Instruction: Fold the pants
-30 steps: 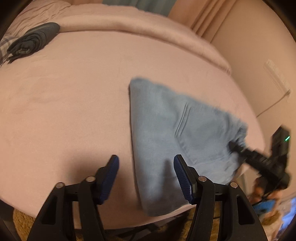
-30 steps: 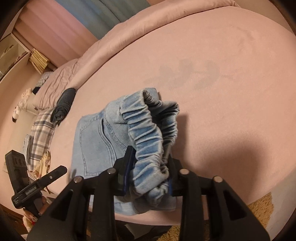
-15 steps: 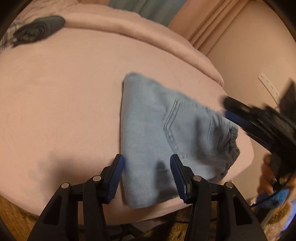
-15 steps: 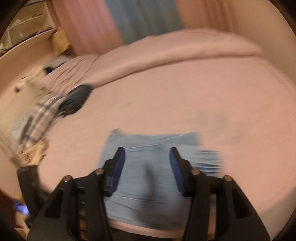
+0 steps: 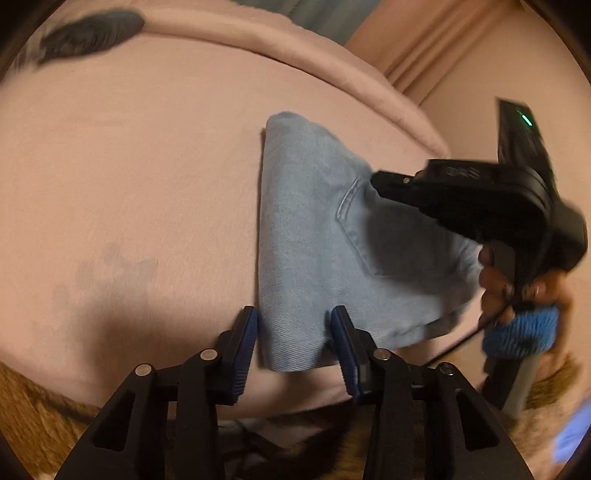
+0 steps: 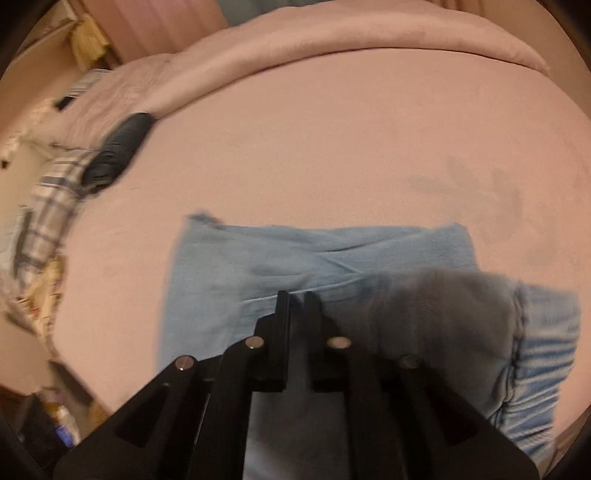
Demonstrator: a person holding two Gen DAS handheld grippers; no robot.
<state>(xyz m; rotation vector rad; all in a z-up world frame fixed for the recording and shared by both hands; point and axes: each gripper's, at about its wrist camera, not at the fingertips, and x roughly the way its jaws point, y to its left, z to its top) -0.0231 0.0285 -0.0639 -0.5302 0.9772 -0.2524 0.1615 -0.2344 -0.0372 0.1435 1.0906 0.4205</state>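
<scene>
Right gripper [image 6: 296, 295] fingers closing nearly together, apparently empty, tilted over pants [image 6: 295, 254].

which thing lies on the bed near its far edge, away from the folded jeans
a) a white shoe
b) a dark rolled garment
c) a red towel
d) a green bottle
b: a dark rolled garment lies on the pink bed near its far edge, well apart from the folded jeans.

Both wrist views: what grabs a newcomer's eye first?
The folded light-blue jeans on the pink bed, near its front edge. The left gripper straddles their near corner, jaws just closing in, while the right gripper, nearly shut and empty, hovers above them. A dark rolled garment lies far left.
</scene>
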